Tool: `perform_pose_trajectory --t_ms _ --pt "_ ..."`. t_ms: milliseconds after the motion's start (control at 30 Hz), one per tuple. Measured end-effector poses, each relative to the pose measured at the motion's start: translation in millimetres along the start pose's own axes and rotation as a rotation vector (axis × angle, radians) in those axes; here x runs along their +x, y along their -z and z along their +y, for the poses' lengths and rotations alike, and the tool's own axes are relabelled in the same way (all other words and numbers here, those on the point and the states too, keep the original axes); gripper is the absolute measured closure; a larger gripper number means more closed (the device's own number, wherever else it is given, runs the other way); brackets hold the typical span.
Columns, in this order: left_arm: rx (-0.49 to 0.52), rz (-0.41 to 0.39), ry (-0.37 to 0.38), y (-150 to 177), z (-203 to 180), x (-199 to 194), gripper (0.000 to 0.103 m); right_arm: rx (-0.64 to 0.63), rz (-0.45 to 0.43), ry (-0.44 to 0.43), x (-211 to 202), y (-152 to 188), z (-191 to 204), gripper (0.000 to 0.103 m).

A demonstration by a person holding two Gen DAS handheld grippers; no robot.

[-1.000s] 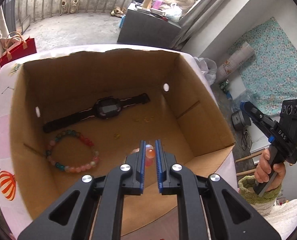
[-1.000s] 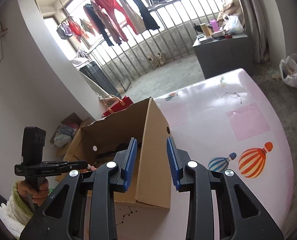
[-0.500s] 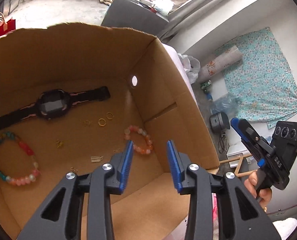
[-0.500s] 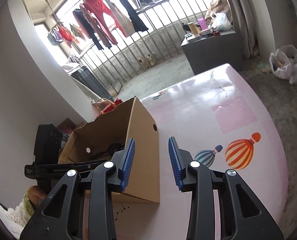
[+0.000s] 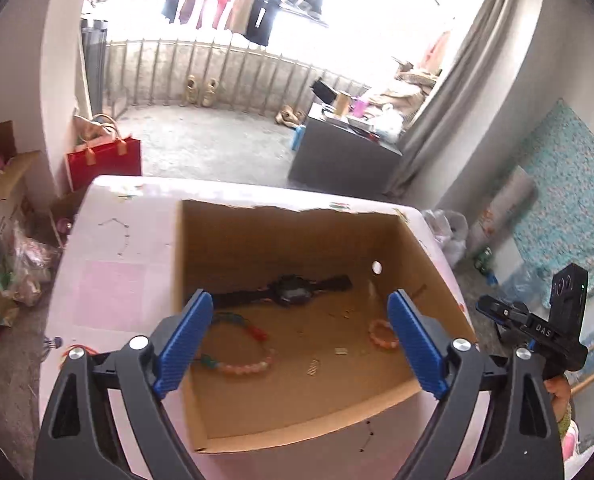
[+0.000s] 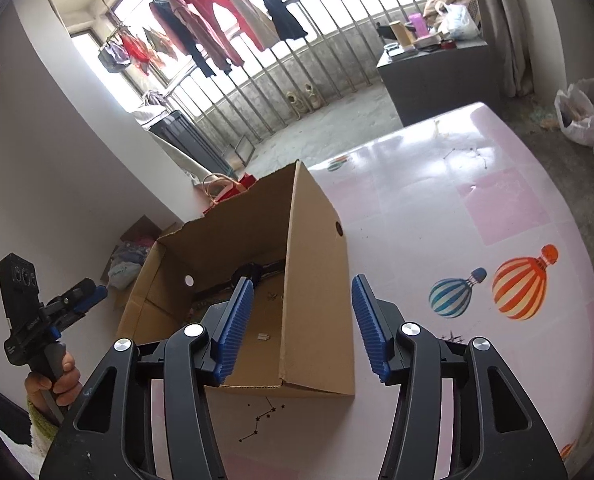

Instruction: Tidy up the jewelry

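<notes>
I judge sorting nearly done: watch (image 5: 293, 291) and bracelets (image 5: 383, 334) lie in the box (image 5: 297, 428), tabletop (image 6: 477, 208) bare, both grippers' (image 5: 299, 344) jaws opening on nothing

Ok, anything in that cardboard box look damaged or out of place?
The brown cardboard box has a ragged, torn far rim. Inside, tiny gold pieces lie scattered loose between the bracelets and the black watch.

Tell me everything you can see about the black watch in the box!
The black watch lies flat on the floor of the cardboard box, near the far wall. It has a dark, squarish face in the middle and two long black straps stretched out left and right, open, not buckled. The straps look like rubber or plastic. Only the box floor touches it; the bead bracelets lie apart, nearer the camera. The picture is blurry, so nothing on its face can be read.
</notes>
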State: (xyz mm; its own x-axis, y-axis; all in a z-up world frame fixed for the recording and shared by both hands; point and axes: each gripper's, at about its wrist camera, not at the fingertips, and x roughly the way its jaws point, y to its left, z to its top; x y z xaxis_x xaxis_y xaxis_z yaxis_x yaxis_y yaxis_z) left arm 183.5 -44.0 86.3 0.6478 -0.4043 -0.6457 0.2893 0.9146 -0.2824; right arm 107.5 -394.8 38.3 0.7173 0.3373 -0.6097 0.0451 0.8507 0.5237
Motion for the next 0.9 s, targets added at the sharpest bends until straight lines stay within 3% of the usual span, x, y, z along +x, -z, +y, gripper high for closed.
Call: perform_pose_trajectory --t_ms 67,133,267,367,600,700,900 --pt "-0.037 0.013 -0.095 4.8 18.8 -0.5 0.009 0.032 0.042 -0.012 10.4 3.0 -4.2 0.047" --pt "-0.09 0.067 -0.112 15.0 34.5 9.1 0.009 0.057 0.078 -0.009 20.2 6.4 -7.4 0.047" --pt "-0.225 0.219 -0.046 38.5 58.9 41.7 0.009 0.055 0.176 -0.016 42.1 11.1 -8.5 0.047" --pt "-0.316 0.259 0.057 54.1 60.0 60.5 0.009 0.073 0.238 -0.094 52.9 15.5 -4.2 0.043" --pt "-0.283 0.223 0.024 58.6 48.2 53.1 0.009 0.022 0.235 0.01 45.0 16.6 11.9 0.043" --pt "-0.273 0.215 0.0 61.3 49.5 53.1 0.009 0.022 0.245 0.004 41.9 23.0 19.3 0.043" --pt "-0.293 0.209 0.022 77.9 59.2 30.9 0.009 0.039 0.262 0.011 22.6 45.9 30.2 0.043"
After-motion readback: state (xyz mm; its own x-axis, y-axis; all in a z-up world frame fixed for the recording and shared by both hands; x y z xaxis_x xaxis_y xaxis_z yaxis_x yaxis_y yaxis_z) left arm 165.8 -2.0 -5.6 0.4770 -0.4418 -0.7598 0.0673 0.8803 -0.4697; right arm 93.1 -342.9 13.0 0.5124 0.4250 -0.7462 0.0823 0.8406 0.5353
